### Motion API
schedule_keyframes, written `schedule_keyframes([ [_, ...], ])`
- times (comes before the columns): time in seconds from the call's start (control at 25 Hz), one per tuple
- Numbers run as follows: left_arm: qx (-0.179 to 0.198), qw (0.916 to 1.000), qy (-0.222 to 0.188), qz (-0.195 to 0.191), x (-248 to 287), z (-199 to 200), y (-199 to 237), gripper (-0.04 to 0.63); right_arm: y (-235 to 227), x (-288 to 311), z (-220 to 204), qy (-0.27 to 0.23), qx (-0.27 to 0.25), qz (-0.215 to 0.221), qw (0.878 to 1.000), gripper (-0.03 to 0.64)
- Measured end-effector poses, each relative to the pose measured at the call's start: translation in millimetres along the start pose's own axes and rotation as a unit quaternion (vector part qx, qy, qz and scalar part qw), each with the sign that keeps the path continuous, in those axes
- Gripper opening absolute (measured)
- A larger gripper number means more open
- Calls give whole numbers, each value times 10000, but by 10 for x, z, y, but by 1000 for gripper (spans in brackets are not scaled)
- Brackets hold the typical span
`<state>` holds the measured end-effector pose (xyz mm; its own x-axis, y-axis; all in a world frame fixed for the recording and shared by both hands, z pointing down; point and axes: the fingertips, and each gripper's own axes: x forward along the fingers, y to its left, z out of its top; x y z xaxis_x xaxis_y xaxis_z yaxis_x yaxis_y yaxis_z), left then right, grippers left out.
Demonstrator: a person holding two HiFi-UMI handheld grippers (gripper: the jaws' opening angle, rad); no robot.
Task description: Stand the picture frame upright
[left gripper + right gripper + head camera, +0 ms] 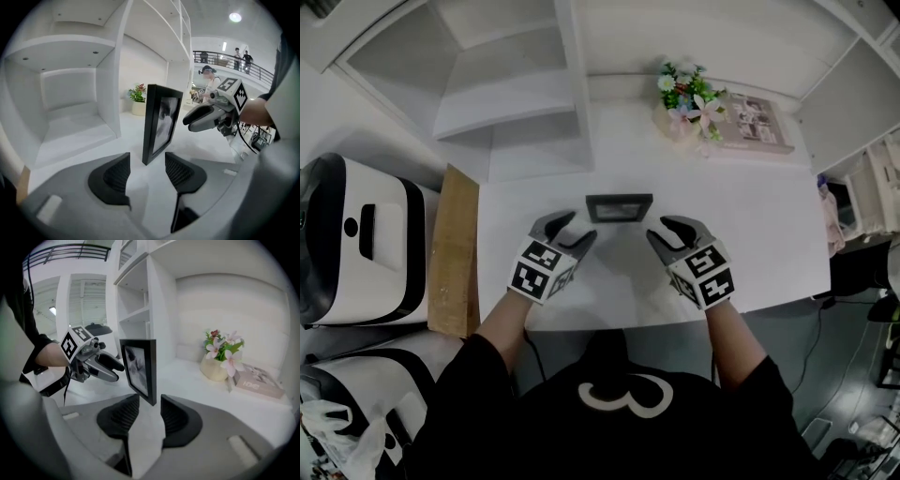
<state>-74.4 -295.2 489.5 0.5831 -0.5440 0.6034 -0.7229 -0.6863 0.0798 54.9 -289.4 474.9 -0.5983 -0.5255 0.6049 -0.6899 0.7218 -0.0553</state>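
A black picture frame [619, 206] stands upright on the white table [769, 244], its picture side facing me. My left gripper [573, 231] is open just off the frame's left end, touching nothing. My right gripper [668, 232] is open off its right end. In the left gripper view the frame [161, 123] rises edge-on just beyond the spread pads [116, 174], with the right gripper [206, 117] behind it. In the right gripper view the frame's lower corner [139, 369] sits just ahead of the gap between the pads [174, 417], untouched, and the left gripper [96, 364] shows at the left.
A pot of flowers [689, 98] and a flat pink box [757, 122] sit at the table's back right. White shelving [516, 103] rises at the back left. A cardboard strip [455, 248] lies along the table's left edge, beside white-and-black machines [356, 244].
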Motion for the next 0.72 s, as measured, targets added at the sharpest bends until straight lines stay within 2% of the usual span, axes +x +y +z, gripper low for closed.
schedule_keyframes([
  [0.16,-583,9978,-300,112,-413,102,-154,217,70,-499,147,-714,431,-113,9965,117],
  [0.24,-802,9953,-543,33,-648,179,-356,194,247,-763,229,-1031,532,42,9932,78],
  [0.32,-1026,9911,-828,-163,-887,258,-639,136,469,-997,319,-1333,581,234,9891,42],
  [0.48,-1340,9807,-1362,-411,-1347,429,-1171,97,976,-1399,420,-1778,682,672,9794,11],
  [0.6,-1289,9737,-1786,-580,-1696,643,-1520,47,1294,-1743,514,-2096,638,886,9717,8],
  [0.72,-826,9732,-2036,-674,-2005,775,-1885,25,1530,-2049,555,-2309,473,913,9675,3],
])
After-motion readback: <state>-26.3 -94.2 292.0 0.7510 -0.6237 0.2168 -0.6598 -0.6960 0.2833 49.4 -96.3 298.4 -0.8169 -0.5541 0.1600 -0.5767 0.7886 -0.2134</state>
